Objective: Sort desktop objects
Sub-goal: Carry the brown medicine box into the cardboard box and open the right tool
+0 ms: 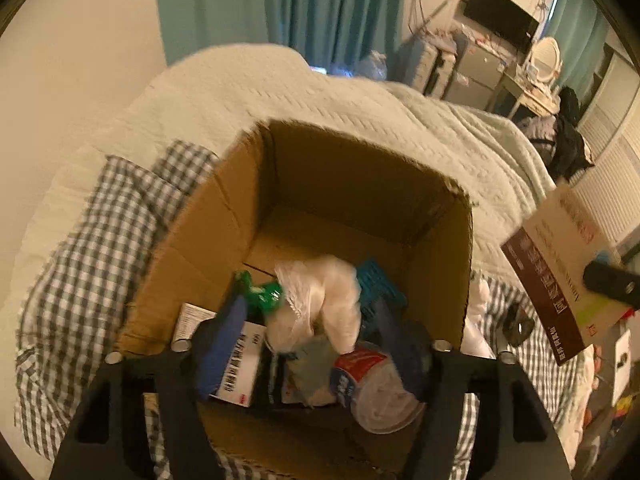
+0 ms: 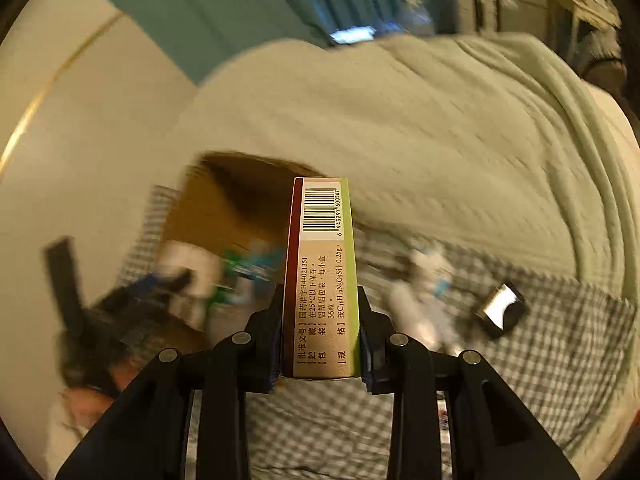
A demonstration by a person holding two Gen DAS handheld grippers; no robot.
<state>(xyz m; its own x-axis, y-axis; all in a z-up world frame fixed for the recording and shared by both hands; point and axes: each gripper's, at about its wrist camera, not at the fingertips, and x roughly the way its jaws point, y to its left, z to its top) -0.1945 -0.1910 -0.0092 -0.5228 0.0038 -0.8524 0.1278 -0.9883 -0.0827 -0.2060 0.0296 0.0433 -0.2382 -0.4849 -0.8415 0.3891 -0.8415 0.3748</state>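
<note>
Bedroom with teal curtains; a bed under a pale quilt and a checked sheet (image 2: 560, 340) bears an open cardboard box (image 1: 224, 216). Over the box hangs the left gripper (image 1: 308, 344), jaws spread apart with nothing pressed between them; a crumpled white bag (image 1: 316, 300) and a plastic cup (image 1: 376, 392) lie inside. Beside the box, above the sheet, the right gripper (image 2: 320, 336) is clamped on a medicine carton (image 2: 320, 264), its long axis running straight out along the fingers, barcode end pointing away.
</note>
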